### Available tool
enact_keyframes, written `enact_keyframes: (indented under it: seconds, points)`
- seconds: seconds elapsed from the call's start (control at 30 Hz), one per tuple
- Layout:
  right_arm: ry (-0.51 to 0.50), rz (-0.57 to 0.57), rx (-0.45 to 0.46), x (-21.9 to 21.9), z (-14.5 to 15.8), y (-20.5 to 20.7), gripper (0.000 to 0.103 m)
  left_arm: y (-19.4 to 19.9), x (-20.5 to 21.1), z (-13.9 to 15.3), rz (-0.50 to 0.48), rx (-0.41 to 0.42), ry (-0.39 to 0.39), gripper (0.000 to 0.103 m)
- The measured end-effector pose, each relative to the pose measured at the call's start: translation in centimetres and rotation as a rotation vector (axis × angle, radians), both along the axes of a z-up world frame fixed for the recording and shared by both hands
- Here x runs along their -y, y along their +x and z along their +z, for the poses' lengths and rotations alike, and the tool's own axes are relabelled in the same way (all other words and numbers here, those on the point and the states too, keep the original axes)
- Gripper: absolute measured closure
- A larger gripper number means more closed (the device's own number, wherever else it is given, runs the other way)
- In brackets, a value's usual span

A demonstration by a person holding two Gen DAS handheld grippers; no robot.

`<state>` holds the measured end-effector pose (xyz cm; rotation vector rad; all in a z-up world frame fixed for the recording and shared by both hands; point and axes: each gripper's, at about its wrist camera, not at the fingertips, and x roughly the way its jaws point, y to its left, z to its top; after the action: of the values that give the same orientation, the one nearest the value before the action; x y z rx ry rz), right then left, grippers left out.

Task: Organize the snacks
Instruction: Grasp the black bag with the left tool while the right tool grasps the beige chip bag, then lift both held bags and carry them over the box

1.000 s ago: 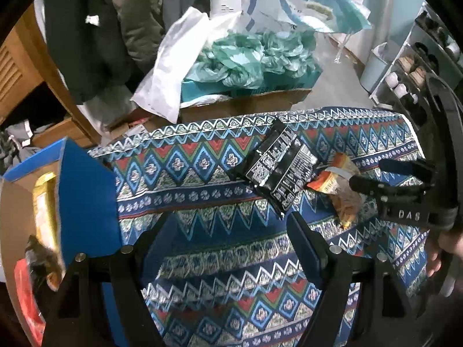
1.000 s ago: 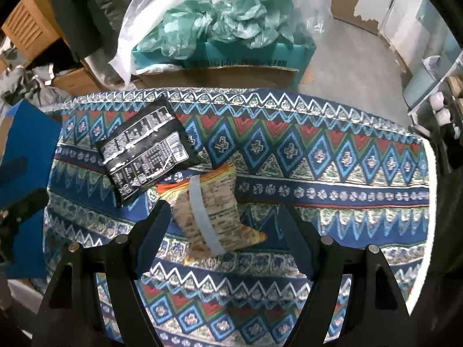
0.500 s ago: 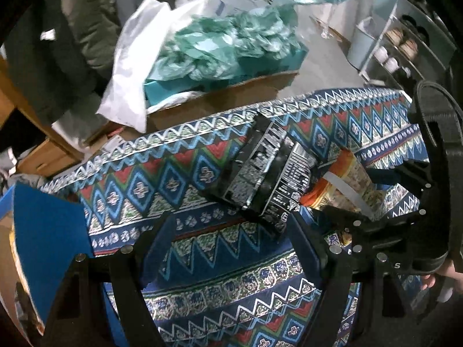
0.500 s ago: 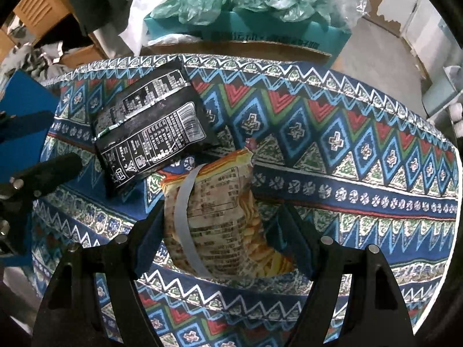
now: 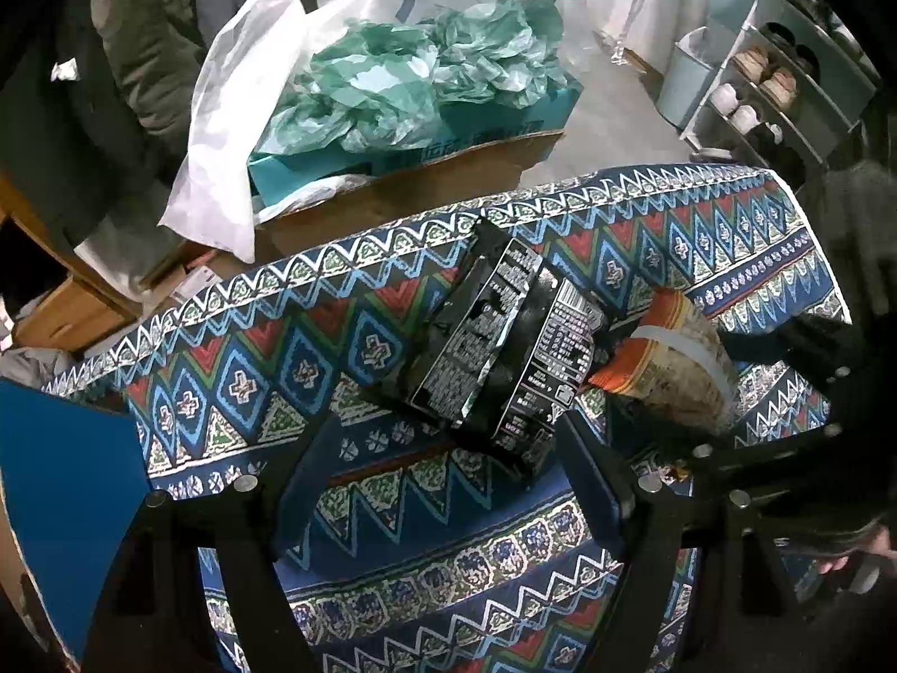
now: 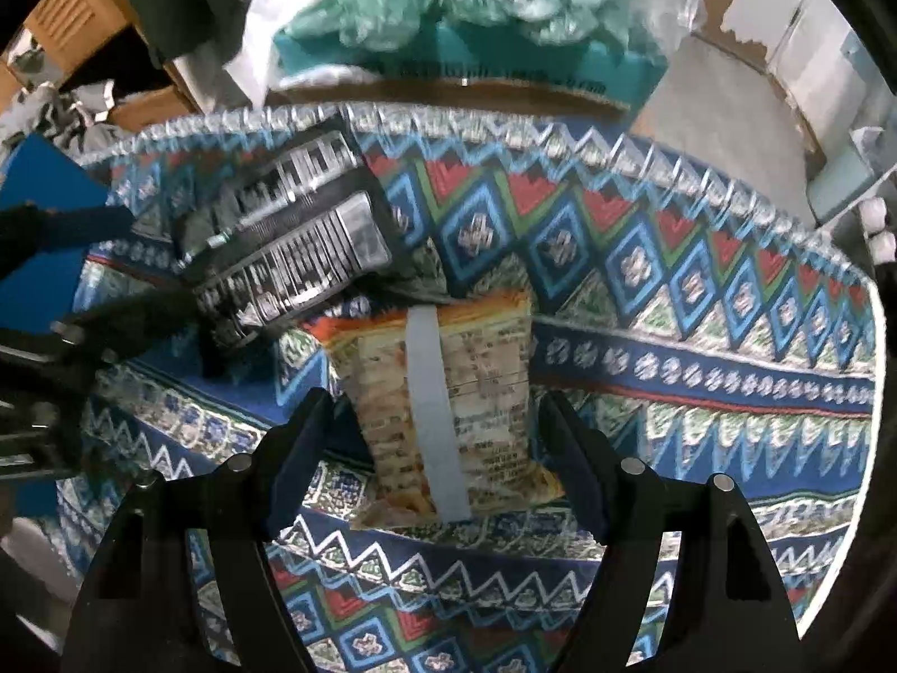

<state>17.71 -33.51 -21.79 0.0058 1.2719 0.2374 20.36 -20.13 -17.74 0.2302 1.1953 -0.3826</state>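
Note:
A black snack bag with white print (image 5: 504, 347) lies on the patterned tablecloth (image 5: 252, 370); it also shows in the right wrist view (image 6: 291, 247). An orange snack bag with a pale strip (image 6: 448, 392) lies beside it, also in the left wrist view (image 5: 667, 370). My left gripper (image 5: 443, 476) is open, its jaws either side of the black bag's near end. My right gripper (image 6: 437, 448) is open, its jaws straddling the orange bag's near half.
A blue box (image 5: 61, 505) stands at the table's left edge. Behind the table sits a cardboard box with teal and white plastic bags (image 5: 403, 84). A shoe rack (image 5: 785, 84) stands at the far right. The left gripper shows in the right wrist view (image 6: 101, 331).
Both grippers have moved forward and down onto the bags. The black bag now reaches between the left jaws, and the orange bag sits deeper between the right jaws.

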Motion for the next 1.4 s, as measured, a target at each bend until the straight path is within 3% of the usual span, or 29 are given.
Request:
enact_keyframes:
  seconds: [0.07,0.13,0.33,0.4,0.6,1.0,1.23,1.4]
  points:
    - [-0.012,-0.012,-0.015,0.0,-0.8,0.1,0.037,0.1,0.3,0.0,-0.013,0.004,0.003,0.023]
    - [-0.022,-0.044,0.002,0.3,-0.8,0.1,0.060,0.3,0.6,0.0,-0.025,0.008,0.009,0.023]
    - [0.095,-0.240,0.000,3.6,-0.3,-0.3,0.062,0.9,1.6,-0.3,-0.083,-0.005,-0.001,0.020]
    - [0.132,-0.277,-0.015,4.5,-0.4,-0.6,0.062,0.9,2.2,-0.5,-0.132,-0.007,0.012,0.015]
    - [0.132,-0.308,-0.024,5.5,-0.4,-0.8,0.062,1.1,4.0,-1.7,-0.255,-0.002,0.090,0.015]
    - [0.133,-0.324,0.007,5.9,0.9,-1.7,0.062,1.4,7.4,-4.5,-0.337,0.009,0.234,0.014]
    - [0.123,-0.323,0.001,5.7,0.7,-1.9,0.062,2.0,6.9,-5.0,-0.288,-0.006,0.171,0.013]
    - [0.123,-0.325,0.006,5.5,0.6,-1.8,0.062,2.1,6.1,-4.6,-0.242,0.010,0.133,0.027]
